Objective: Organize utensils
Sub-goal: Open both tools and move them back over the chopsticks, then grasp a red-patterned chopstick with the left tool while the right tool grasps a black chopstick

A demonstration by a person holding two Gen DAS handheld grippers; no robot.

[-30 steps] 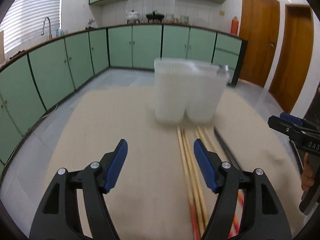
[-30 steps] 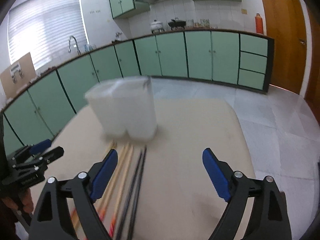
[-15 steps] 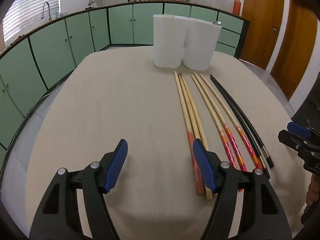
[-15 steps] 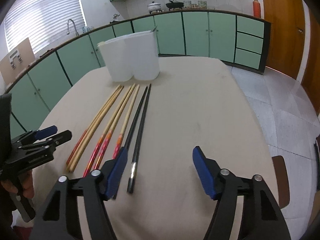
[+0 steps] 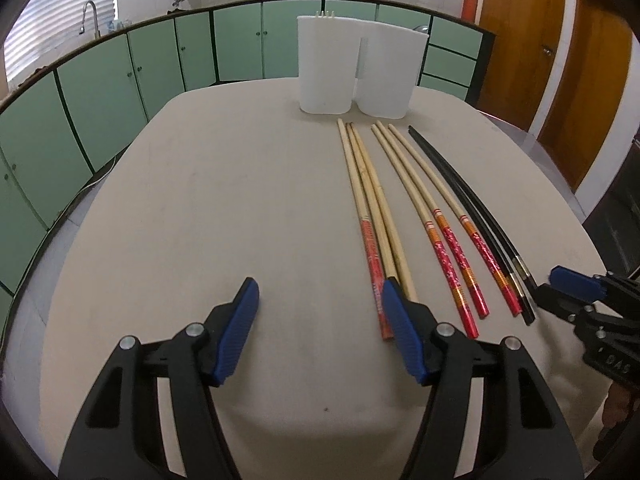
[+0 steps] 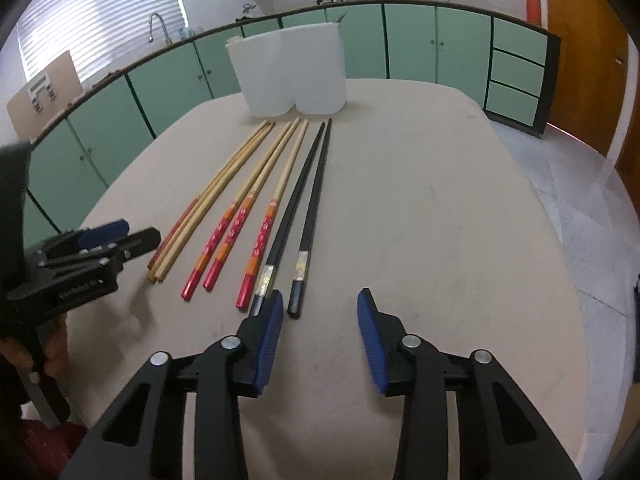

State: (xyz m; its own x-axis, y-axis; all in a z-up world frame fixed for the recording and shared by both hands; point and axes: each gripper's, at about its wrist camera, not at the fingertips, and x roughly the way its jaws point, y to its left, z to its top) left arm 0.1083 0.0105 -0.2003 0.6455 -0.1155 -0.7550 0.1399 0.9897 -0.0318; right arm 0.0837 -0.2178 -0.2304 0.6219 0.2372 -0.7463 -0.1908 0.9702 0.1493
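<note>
Sharp, evenly lit frames (daylight through the blinds (image 6: 100,12)), with heavy fisheye bending at edges.

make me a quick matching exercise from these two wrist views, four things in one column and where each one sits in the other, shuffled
Things:
1. black chopsticks
2. white holder
3. plain wooden chopsticks
4. red-patterned chopsticks

Places:
A. far end of the table, upright
B. middle group of the row
C. group nearest the left gripper
D. group nearest the right gripper

Pairs: 1-D, 2-A, 3-C, 4-B
</note>
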